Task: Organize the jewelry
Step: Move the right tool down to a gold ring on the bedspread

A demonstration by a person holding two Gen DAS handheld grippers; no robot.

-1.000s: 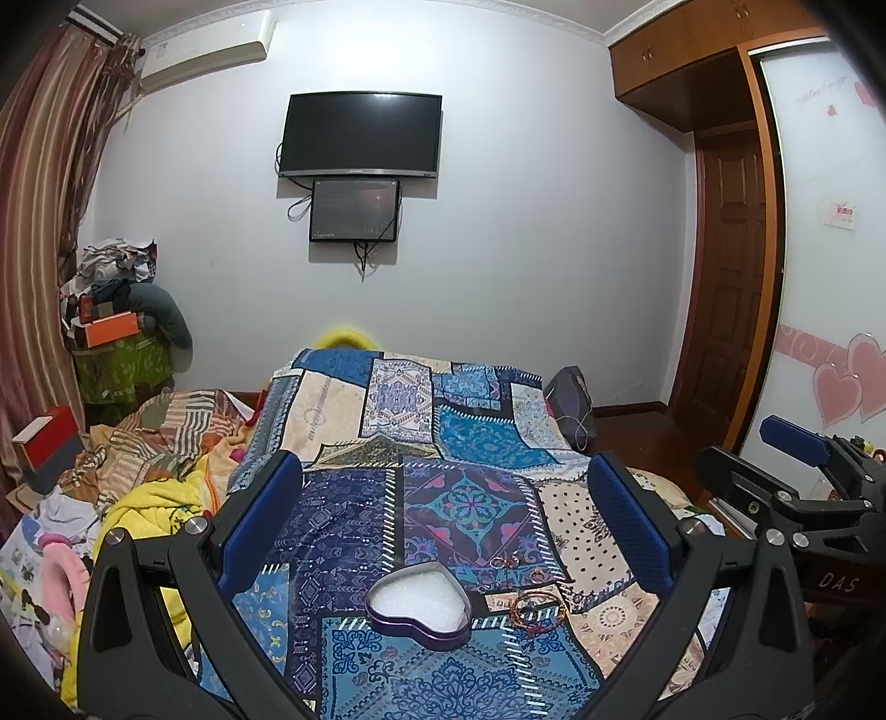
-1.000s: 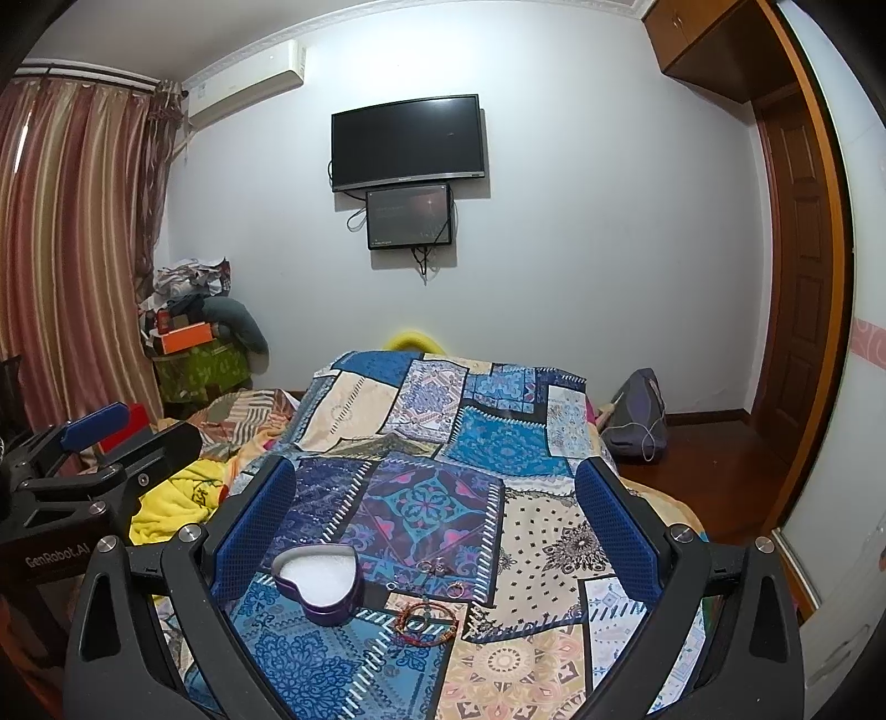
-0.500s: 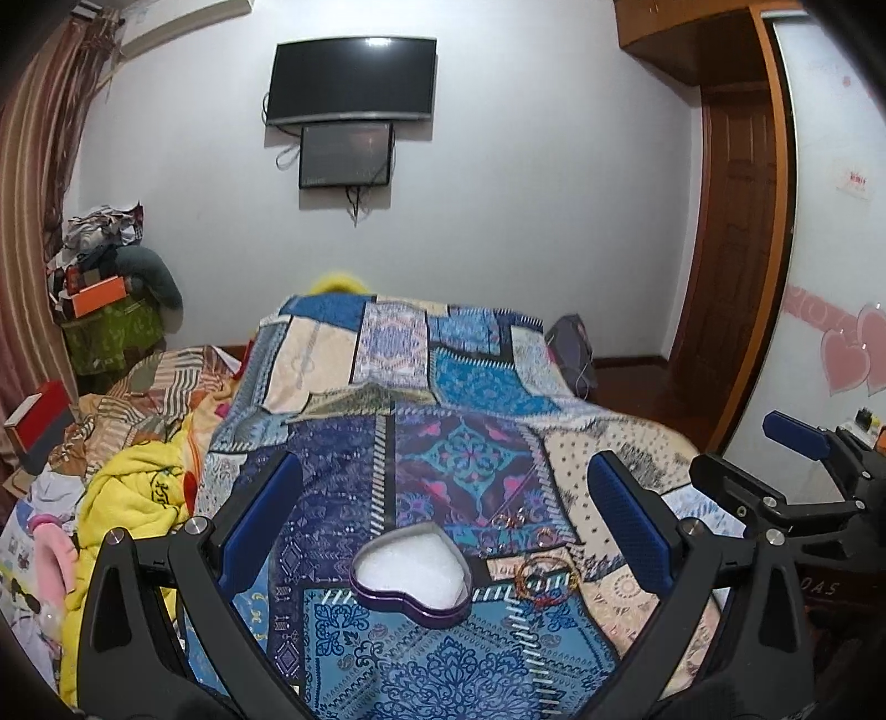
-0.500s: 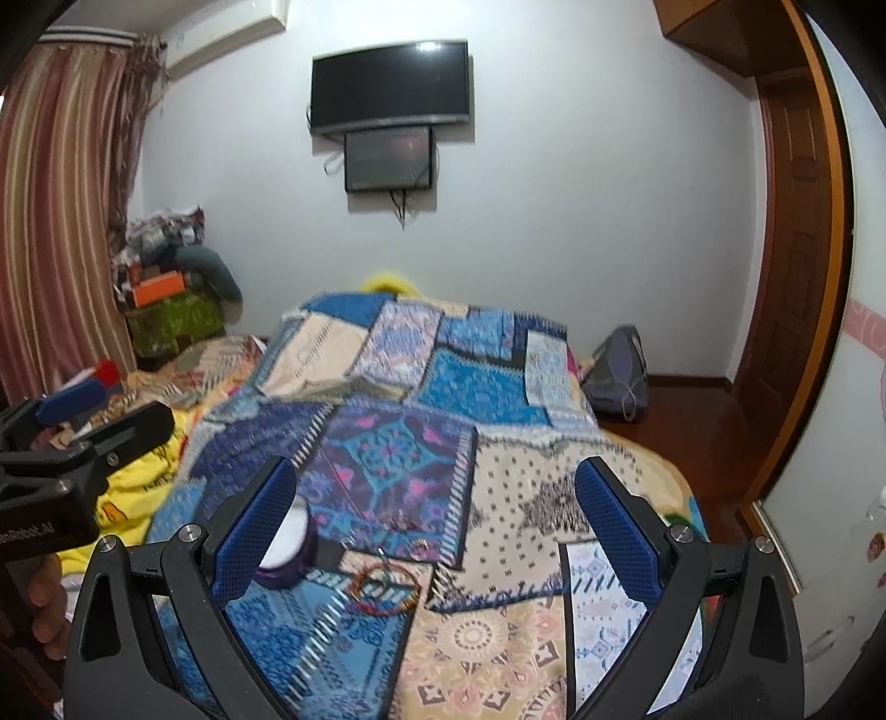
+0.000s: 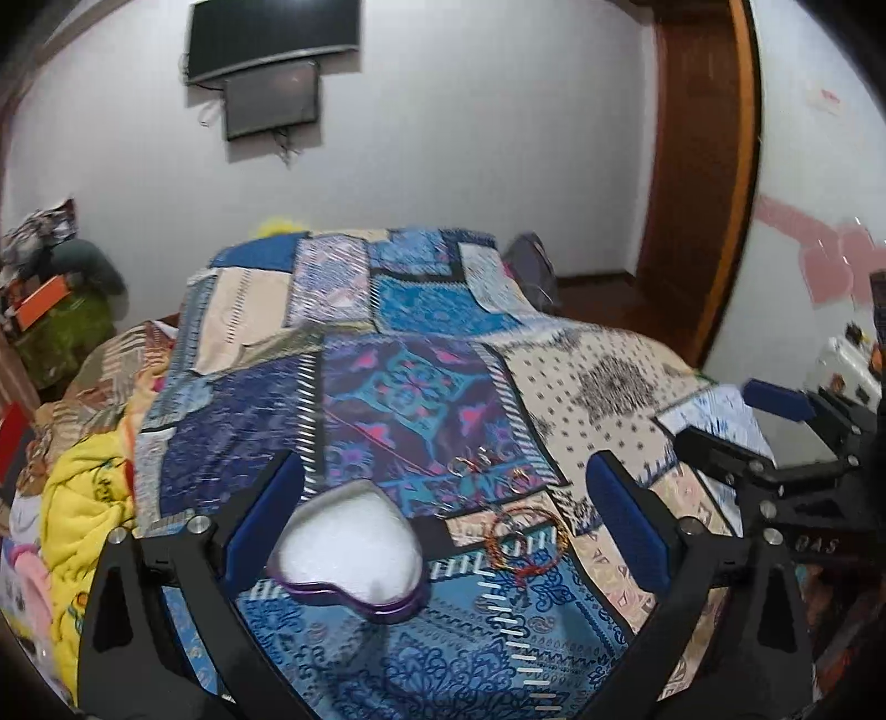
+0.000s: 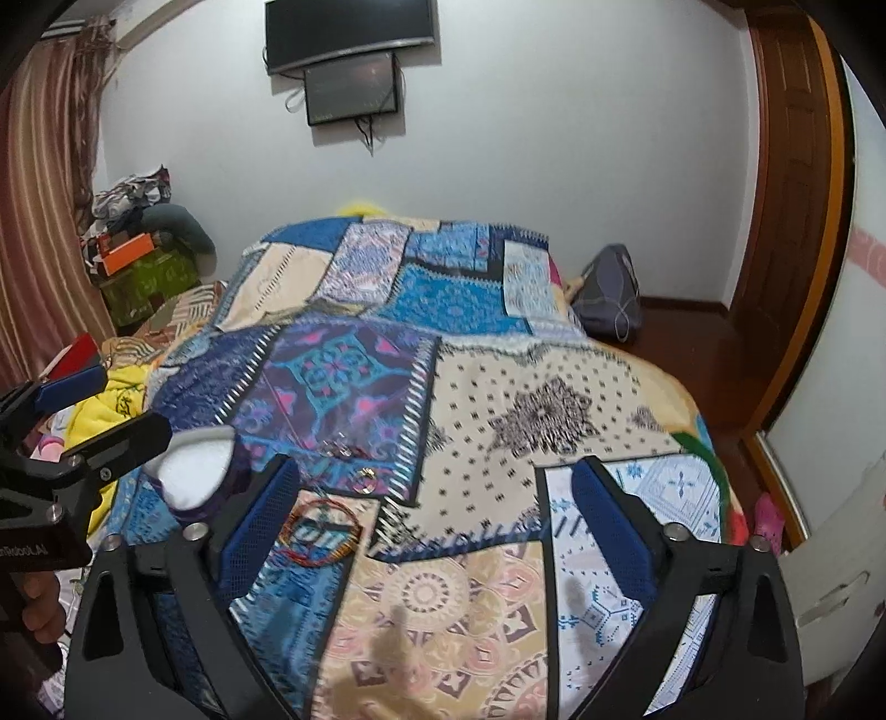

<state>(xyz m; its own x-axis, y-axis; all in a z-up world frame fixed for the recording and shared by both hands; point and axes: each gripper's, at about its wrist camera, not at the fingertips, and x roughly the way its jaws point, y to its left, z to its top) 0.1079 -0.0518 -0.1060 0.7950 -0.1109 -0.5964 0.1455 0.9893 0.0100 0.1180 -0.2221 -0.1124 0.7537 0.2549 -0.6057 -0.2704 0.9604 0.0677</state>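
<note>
A purple heart-shaped box (image 5: 354, 559) with white lining lies open on the patchwork bedspread (image 5: 421, 387), just ahead of my left gripper (image 5: 443, 526), which is open and empty above it. A red and orange bracelet (image 5: 523, 540) lies right of the box, with small rings (image 5: 470, 465) beyond it. In the right wrist view the box (image 6: 194, 471) is at the left, the bracelet (image 6: 321, 531) lies by my left blue pad, and a ring (image 6: 365, 479) lies beyond. My right gripper (image 6: 437, 531) is open and empty over the bedspread (image 6: 531, 410).
A yellow blanket (image 5: 83, 498) and piled clothes lie left of the bed. A dark bag (image 6: 609, 299) sits on the floor by the far right corner. A wooden door (image 6: 786, 194) and a wardrobe stand at the right. A TV (image 6: 349, 27) hangs on the far wall.
Both grippers have moved forward and tilted down toward the bed. The box and bracelet now appear larger and closer. Both grippers stayed open.
</note>
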